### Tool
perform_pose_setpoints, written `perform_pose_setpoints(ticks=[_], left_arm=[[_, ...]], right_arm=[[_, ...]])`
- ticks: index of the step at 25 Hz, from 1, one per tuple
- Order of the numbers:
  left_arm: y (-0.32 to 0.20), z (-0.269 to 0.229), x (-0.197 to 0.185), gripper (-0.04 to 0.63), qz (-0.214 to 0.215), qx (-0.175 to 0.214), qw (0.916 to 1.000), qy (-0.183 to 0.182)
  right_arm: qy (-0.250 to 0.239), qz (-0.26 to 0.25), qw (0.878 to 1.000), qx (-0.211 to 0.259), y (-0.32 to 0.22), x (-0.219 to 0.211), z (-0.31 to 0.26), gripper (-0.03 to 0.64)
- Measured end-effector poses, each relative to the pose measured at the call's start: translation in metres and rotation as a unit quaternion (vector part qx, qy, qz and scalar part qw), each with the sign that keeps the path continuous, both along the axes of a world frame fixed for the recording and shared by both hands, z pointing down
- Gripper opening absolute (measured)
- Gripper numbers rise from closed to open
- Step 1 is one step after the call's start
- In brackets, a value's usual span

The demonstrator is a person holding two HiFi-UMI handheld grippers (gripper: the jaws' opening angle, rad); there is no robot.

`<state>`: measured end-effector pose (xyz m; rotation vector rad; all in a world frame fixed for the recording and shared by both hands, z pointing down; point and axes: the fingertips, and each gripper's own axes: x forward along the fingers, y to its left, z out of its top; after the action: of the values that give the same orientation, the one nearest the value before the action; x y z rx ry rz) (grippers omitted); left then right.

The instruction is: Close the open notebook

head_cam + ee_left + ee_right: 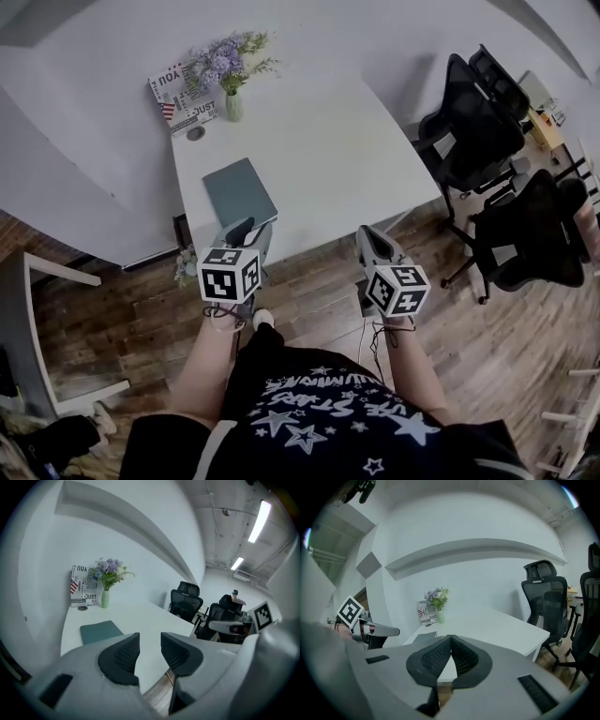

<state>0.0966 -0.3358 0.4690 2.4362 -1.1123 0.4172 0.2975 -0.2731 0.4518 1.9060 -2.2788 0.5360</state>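
A teal notebook lies shut and flat on the white table, near its front left edge. It also shows in the left gripper view as a teal notebook and, partly hidden, in the right gripper view. My left gripper hovers at the table's front edge just short of the notebook; its jaws stand apart with nothing between them. My right gripper is held off the table's front edge to the right, and its pads meet at the tips, holding nothing.
A vase of purple flowers, a printed sign and a small round disc stand at the table's far left corner. Two black office chairs are to the right. A white frame stands on the wooden floor at the left.
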Motion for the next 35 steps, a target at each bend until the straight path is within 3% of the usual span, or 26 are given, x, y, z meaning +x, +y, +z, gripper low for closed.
perform_pose_setpoints(ticks=[5, 10, 16, 26, 30, 35], left_arm=[[0.055, -0.04, -0.001, 0.125, -0.027, 0.043, 0.9985, 0.019], [0.122, -0.056, -0.004, 0.091, -0.041, 0.065, 0.9969, 0.014], [0.186, -0.039, -0.018, 0.069, -0.051, 0.039, 0.9979, 0.011], [0.235, -0.001, -0.03, 0.063, -0.026, -0.005, 0.9996, 0.007], [0.259, 0.009, -0.064, 0.06, -0.026, -0.014, 0.9995, 0.009], [0.296, 0.018, -0.134, 0.057, -0.032, -0.023, 0.9992, 0.005]], right_arm=[[-0.005, -0.018, 1.0, 0.01, 0.042, 0.01, -0.007, 0.003], [-0.019, -0.037, 0.999, 0.018, 0.08, 0.015, -0.011, 0.003], [-0.03, -0.044, 0.999, 0.008, 0.118, 0.008, 0.004, 0.003], [-0.019, -0.023, 0.999, -0.034, 0.167, -0.003, 0.037, 0.002], [-0.013, -0.011, 0.999, -0.034, 0.185, -0.027, 0.034, 0.002], [-0.008, 0.005, 0.999, -0.035, 0.22, -0.078, 0.033, 0.002]])
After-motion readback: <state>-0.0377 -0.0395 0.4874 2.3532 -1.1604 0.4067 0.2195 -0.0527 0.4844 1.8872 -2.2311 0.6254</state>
